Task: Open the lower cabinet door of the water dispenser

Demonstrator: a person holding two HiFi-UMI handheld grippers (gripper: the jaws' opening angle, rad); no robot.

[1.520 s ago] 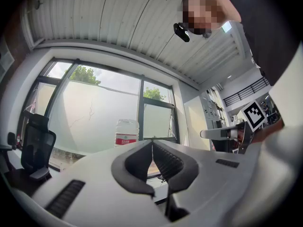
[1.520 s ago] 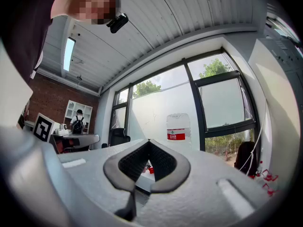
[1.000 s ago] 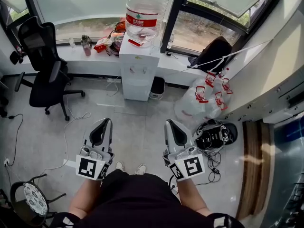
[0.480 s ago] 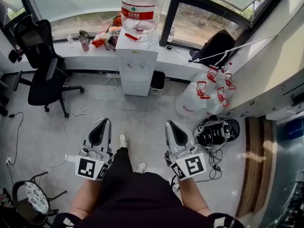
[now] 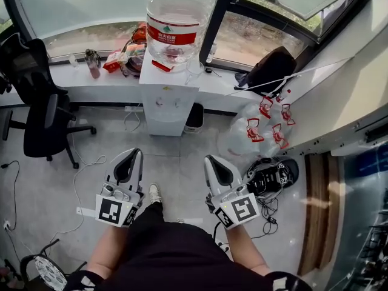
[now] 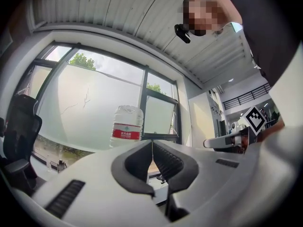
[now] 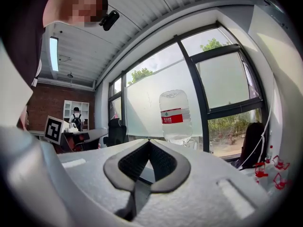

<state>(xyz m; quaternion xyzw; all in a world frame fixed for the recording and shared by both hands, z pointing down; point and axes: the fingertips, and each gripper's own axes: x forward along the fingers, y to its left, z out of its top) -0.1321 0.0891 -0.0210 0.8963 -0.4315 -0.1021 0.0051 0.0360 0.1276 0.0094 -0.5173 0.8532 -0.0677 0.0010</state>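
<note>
White water dispenser, clear bottle with red label, black chair, grey floor

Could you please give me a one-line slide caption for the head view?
Left gripper and right gripper, both shut and empty, face the water dispenser by the window.

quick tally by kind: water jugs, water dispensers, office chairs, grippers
water jug: 1
water dispenser: 1
office chair: 1
grippers: 2 (left gripper, right gripper)
total: 5
</note>
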